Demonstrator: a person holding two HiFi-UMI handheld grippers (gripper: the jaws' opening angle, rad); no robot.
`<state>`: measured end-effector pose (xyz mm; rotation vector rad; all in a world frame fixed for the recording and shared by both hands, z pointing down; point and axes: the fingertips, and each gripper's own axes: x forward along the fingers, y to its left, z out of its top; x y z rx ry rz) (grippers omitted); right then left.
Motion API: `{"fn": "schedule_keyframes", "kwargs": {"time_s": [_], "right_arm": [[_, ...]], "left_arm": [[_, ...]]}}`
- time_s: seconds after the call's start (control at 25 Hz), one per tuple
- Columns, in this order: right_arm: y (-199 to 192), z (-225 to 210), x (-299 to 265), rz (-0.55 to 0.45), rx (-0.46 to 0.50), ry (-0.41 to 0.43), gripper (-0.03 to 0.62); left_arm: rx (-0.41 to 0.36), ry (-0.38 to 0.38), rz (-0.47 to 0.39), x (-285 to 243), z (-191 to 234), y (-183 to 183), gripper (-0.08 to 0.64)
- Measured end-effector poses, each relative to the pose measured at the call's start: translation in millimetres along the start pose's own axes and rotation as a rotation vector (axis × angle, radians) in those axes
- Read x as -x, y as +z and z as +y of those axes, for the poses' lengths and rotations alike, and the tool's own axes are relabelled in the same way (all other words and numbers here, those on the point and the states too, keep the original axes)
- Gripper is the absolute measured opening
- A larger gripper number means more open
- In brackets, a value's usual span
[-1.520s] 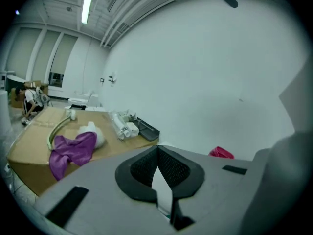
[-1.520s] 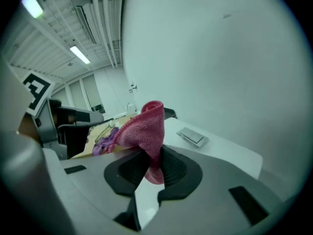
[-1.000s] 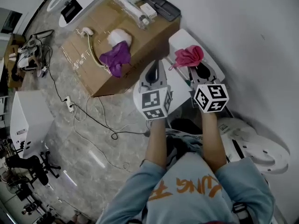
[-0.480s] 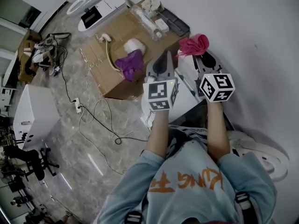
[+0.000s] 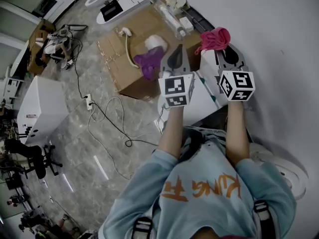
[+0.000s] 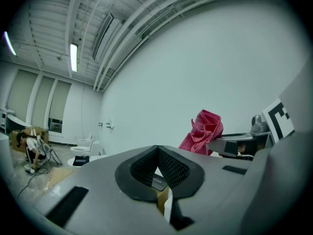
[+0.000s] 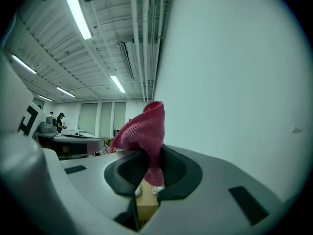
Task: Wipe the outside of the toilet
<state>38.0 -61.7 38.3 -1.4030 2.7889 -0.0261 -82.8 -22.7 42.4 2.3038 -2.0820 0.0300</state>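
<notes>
My right gripper is shut on a bunched pink cloth, which sticks up from between its jaws close to the pale wall. My left gripper is held beside it, shut with nothing in it. From the left gripper view the pink cloth shows at the right. Both grippers are held above the white toilet tank. The toilet's seat shows at the lower right, behind the person's arm.
A cardboard box stands left of the tank, with a purple cloth, a white roll and a hose on it. Cables trail over the floor. A white cabinet stands at left, another toilet at the top.
Both grippers have moved up and away from the body, the pink cloth going with the right one. The head view has swung, so the box and tank sit higher.
</notes>
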Motion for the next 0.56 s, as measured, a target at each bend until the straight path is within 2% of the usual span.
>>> {"fn": "schedule_keyframes", "kwargs": {"time_s": [0.56], "right_arm": [[1.8,-7.5,-0.3,-0.003,0.05,-0.009,0.077]], "left_arm": [[0.001,0.03,-0.003,-1.8,7.8,2.9,0.02]]}}
